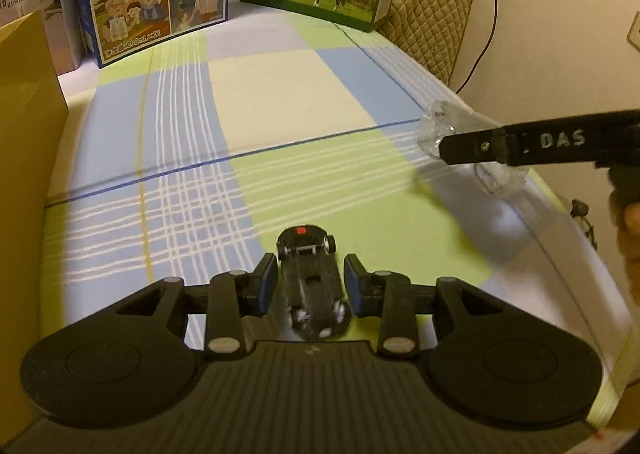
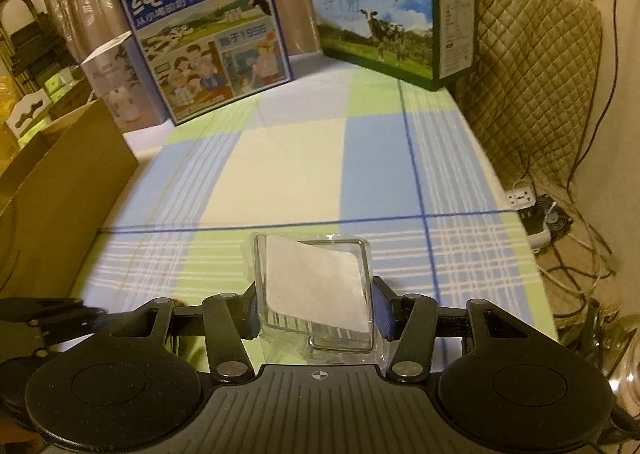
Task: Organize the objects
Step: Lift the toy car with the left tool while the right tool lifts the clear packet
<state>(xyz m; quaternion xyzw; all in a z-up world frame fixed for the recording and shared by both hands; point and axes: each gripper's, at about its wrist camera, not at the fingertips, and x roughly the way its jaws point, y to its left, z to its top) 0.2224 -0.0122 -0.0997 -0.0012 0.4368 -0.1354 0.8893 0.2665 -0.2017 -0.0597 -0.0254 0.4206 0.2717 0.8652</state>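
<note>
We carry a black toy car (image 1: 314, 278) upside down, wheels up, between the jaws of the left gripper (image 1: 311, 282), which stand narrow with gaps showing beside the car, so we cannot tell whether they pinch it. The right gripper (image 2: 314, 308) grips a clear plastic packet (image 2: 316, 294) with a white card, above the plaid tablecloth (image 2: 280, 158). To do this well we keep both wrists steady and move toward the brown cardboard box (image 1: 24, 174) on the left, though its inside is cut off and the packet's contents are hard to make out.
</note>
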